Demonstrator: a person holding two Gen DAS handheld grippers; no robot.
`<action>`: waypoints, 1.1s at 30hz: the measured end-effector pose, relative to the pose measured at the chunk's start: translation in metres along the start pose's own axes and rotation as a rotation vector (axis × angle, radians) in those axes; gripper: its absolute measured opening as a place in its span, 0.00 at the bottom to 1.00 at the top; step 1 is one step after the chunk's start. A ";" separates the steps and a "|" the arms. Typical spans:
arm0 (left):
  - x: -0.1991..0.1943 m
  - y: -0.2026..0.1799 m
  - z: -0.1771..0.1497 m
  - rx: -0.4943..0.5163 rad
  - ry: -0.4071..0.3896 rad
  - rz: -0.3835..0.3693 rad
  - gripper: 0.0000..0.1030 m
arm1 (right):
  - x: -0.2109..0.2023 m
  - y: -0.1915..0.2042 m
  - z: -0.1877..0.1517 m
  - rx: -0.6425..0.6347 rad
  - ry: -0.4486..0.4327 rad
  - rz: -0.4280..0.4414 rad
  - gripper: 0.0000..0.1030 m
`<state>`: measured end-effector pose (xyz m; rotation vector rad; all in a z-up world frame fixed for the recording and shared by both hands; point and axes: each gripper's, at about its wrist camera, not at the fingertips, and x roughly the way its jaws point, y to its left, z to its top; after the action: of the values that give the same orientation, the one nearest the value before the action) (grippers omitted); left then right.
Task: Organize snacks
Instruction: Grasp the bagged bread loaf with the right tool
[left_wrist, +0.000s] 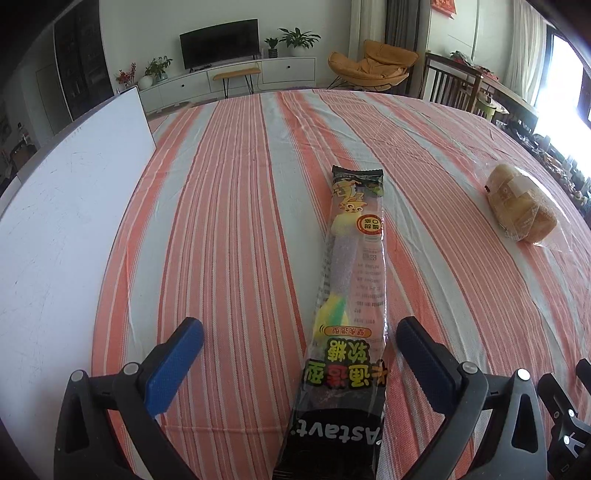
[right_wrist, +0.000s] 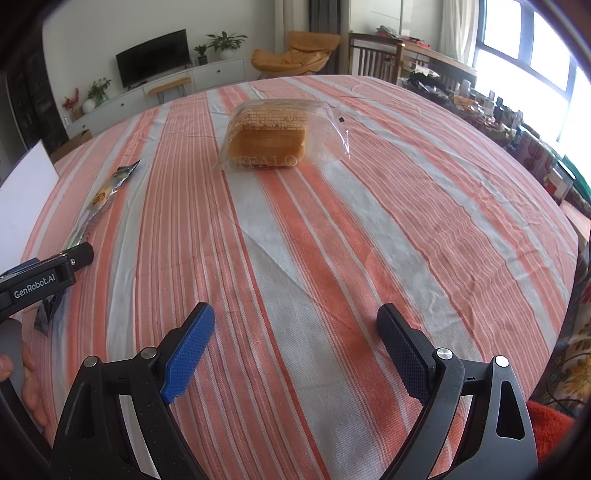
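A living room with a TV lies behind the striped table (left_wrist: 229, 221). A white board (left_wrist: 70, 206) sits at nine o'clock. The bagged bread (right_wrist: 267, 134) lies at twelve o'clock of the right gripper (right_wrist: 295, 347), whose fingers gape empty. The candy packet (left_wrist: 347, 295) lies between the left gripper (left_wrist: 299, 354) fingers, wide apart, apparently untouched. Close squarely across its middle, lest the film slip.

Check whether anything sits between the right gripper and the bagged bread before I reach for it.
Nothing visible does. Only bare striped tablecloth lies between the open right gripper and the bagged bread. The long candy packet lies off to the left, by the left gripper.
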<state>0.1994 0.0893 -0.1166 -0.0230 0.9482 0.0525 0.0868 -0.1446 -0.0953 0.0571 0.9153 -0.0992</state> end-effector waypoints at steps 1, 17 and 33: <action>0.000 0.000 0.000 0.000 0.000 0.000 1.00 | 0.000 0.000 0.000 -0.001 0.000 -0.001 0.89; 0.001 0.000 0.000 0.000 -0.001 0.000 1.00 | -0.025 -0.029 0.069 0.109 -0.149 0.077 0.88; 0.001 0.000 -0.001 -0.001 -0.001 -0.001 1.00 | 0.110 0.010 0.164 -0.069 0.103 0.060 0.94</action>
<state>0.1990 0.0892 -0.1180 -0.0240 0.9472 0.0524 0.2836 -0.1566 -0.0826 0.0260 1.0184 -0.0087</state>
